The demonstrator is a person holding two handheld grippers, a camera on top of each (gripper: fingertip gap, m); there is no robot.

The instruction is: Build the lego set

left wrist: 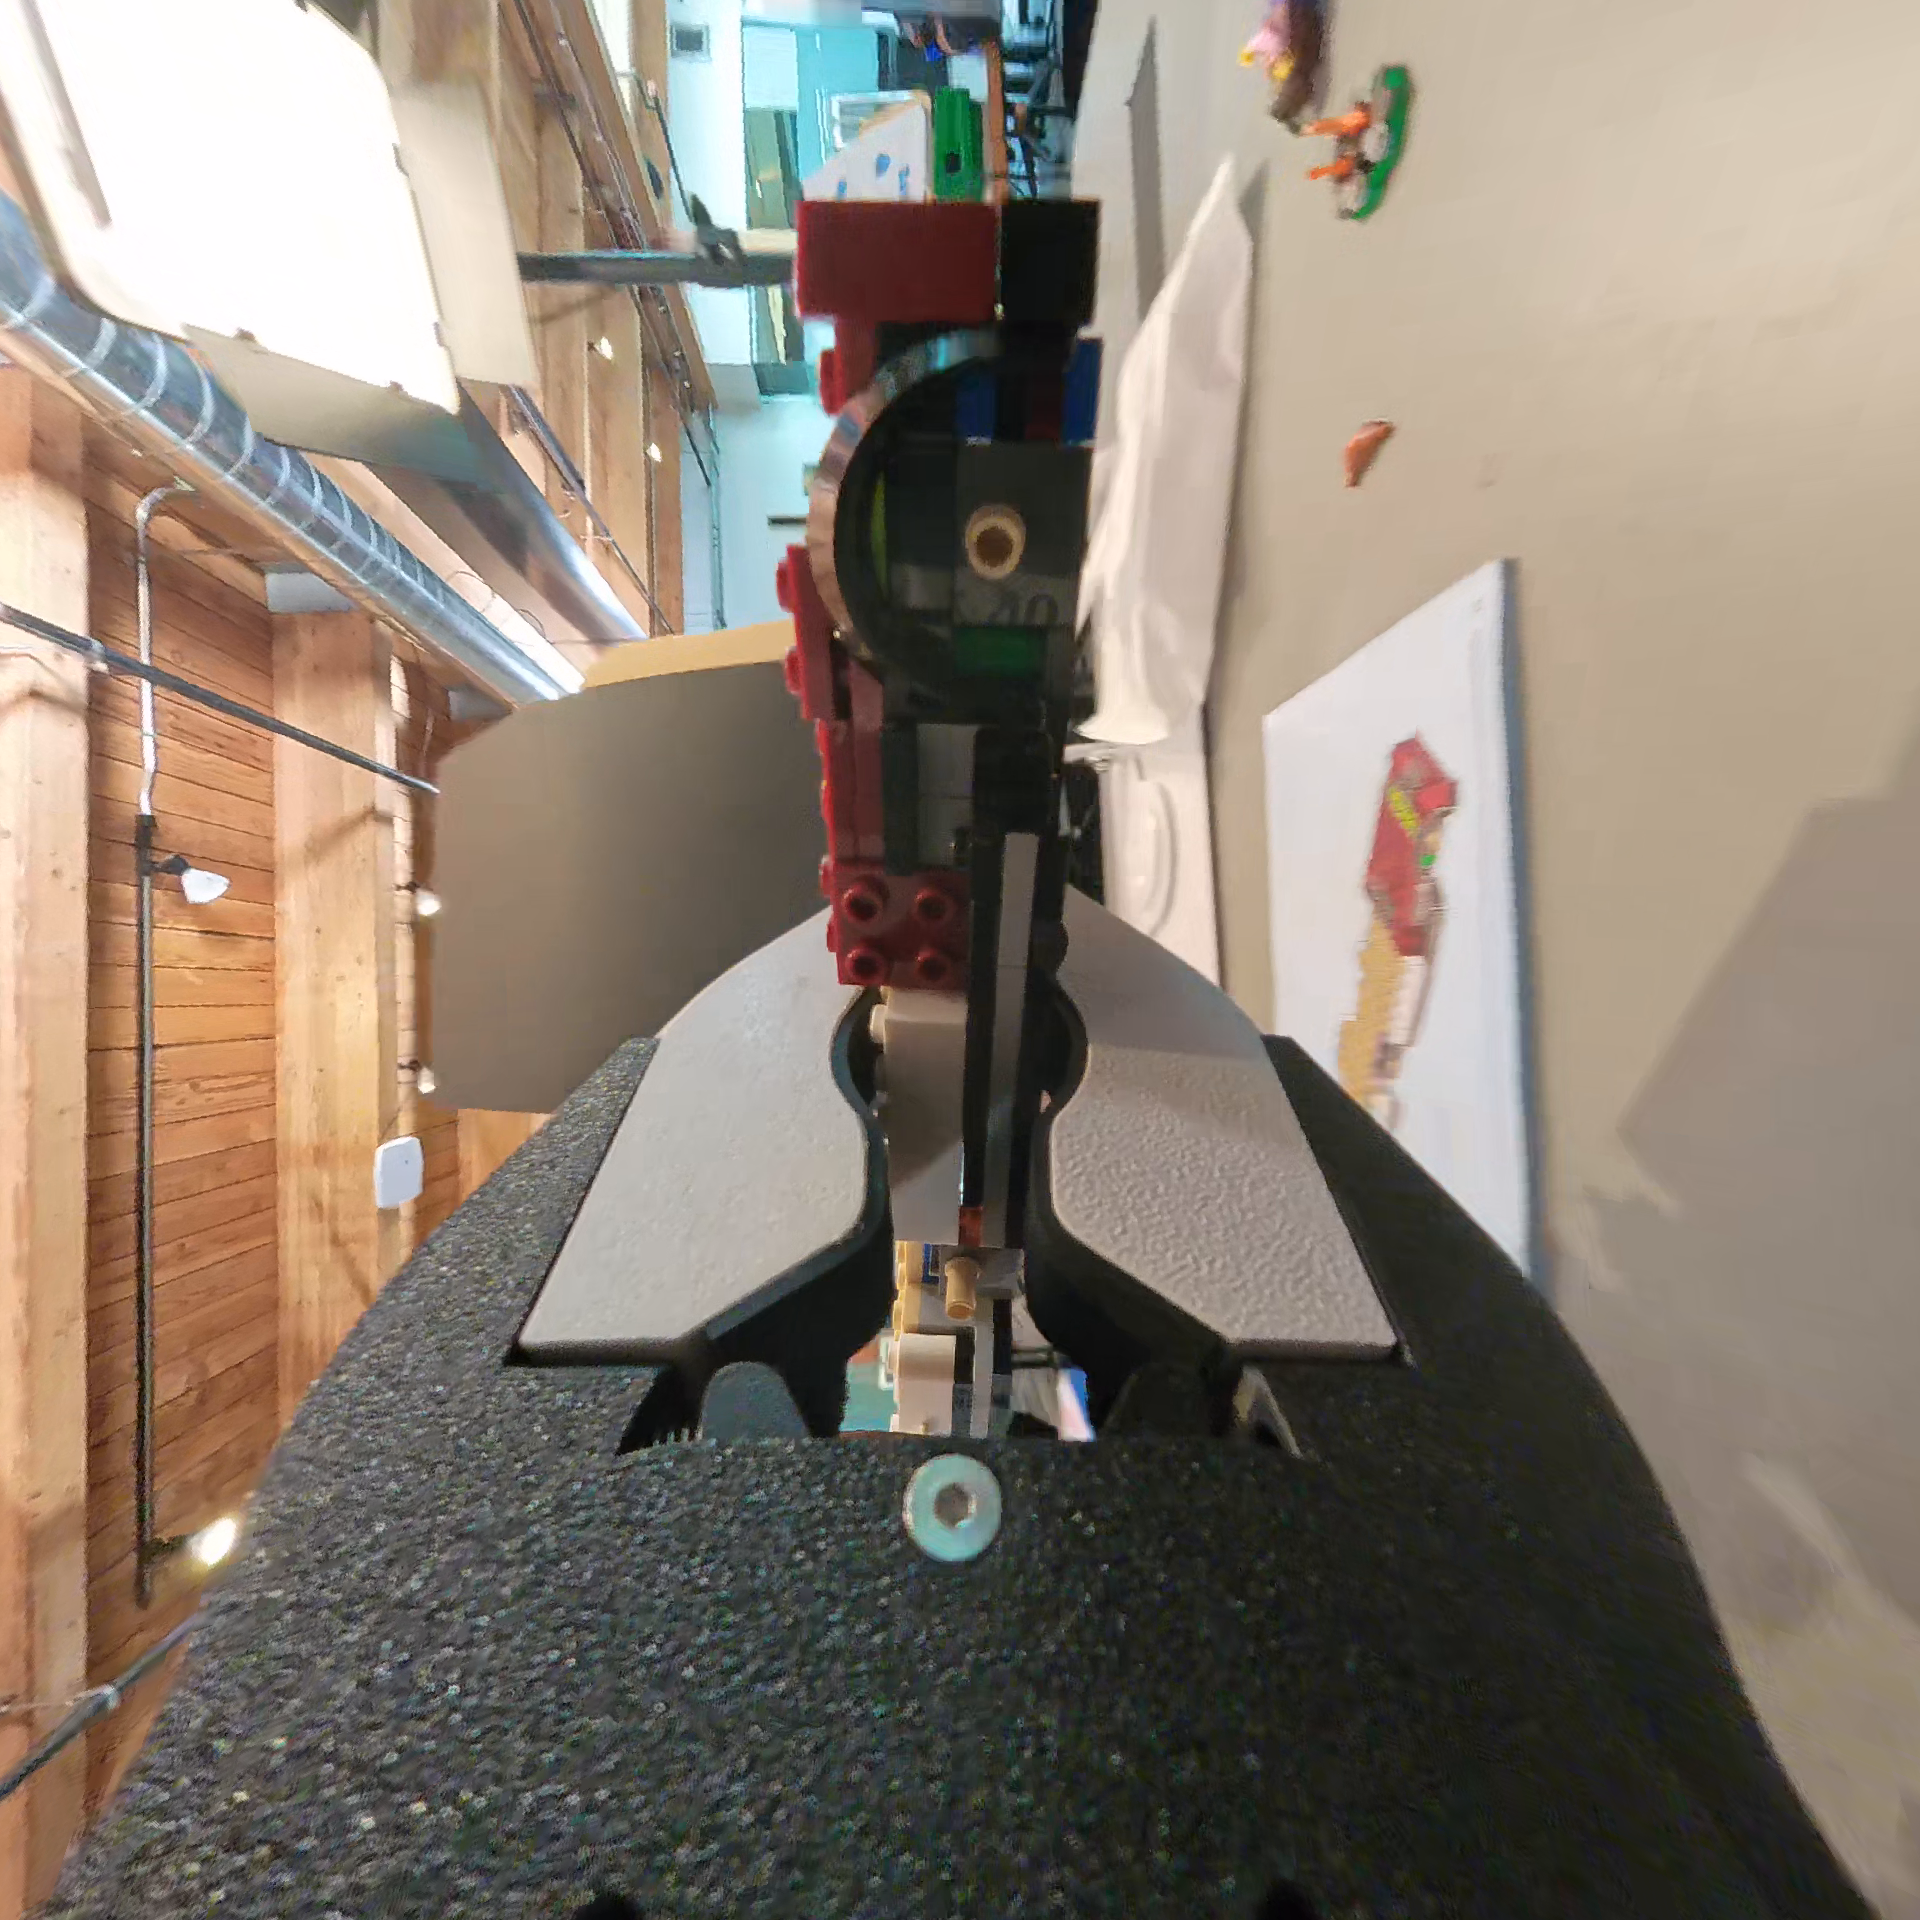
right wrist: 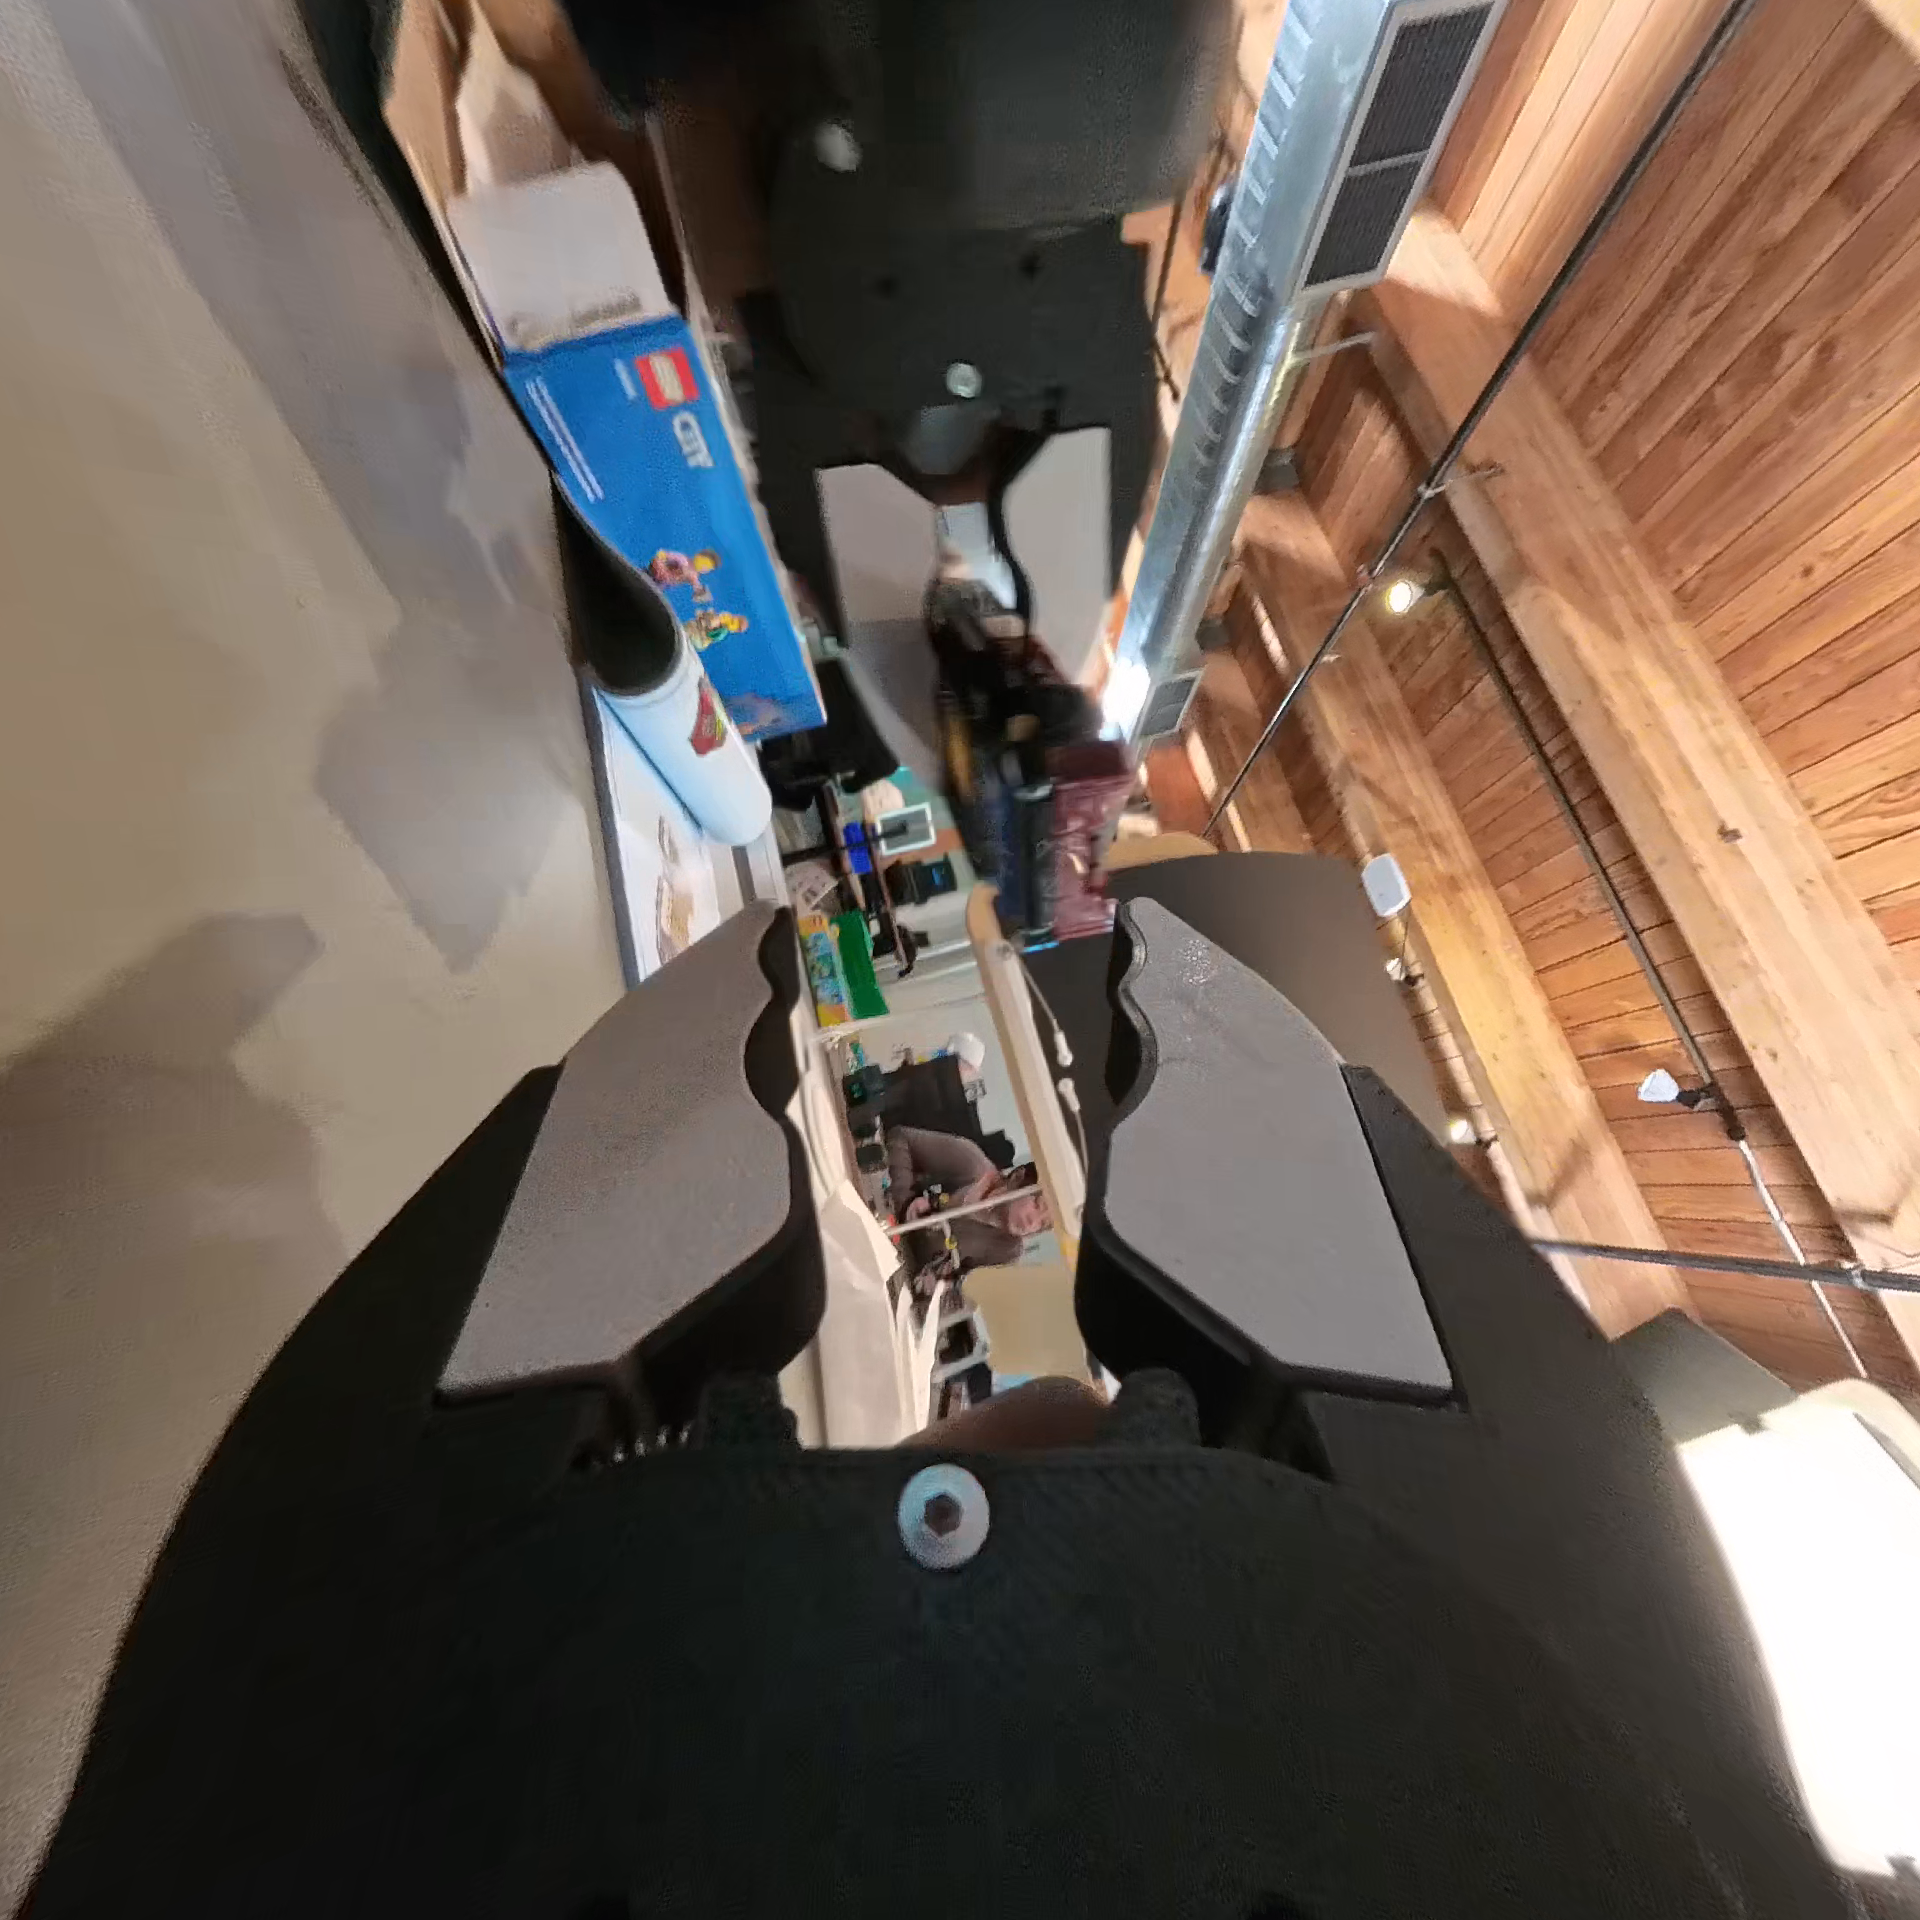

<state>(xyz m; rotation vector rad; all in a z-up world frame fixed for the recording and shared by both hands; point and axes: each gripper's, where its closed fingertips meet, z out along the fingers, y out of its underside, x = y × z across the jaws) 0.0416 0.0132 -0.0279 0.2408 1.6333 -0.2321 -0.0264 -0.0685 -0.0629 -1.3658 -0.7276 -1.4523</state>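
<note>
My left gripper (left wrist: 961, 997) is shut on a toy-brick model (left wrist: 935, 520) of dark red, black and grey bricks with a round dark disc on its side. The model stands out forward from between the pads, which press on its grey and black lower part. Both views are turned sideways. My right gripper (right wrist: 951, 935) is open with nothing between its fingers. It faces the left gripper (right wrist: 966, 416), which shows farther off in the right wrist view with the blurred model (right wrist: 1029, 748) in its jaws, a short way beyond my right fingertips.
The grey table (left wrist: 1714, 520) carries an open instruction booklet (left wrist: 1392, 883), a white bag (left wrist: 1164, 499), a loose orange piece (left wrist: 1366, 449) and a small green and orange build (left wrist: 1361, 145). A blue box (right wrist: 665, 520) and a white cup (right wrist: 675, 727) show in the right wrist view.
</note>
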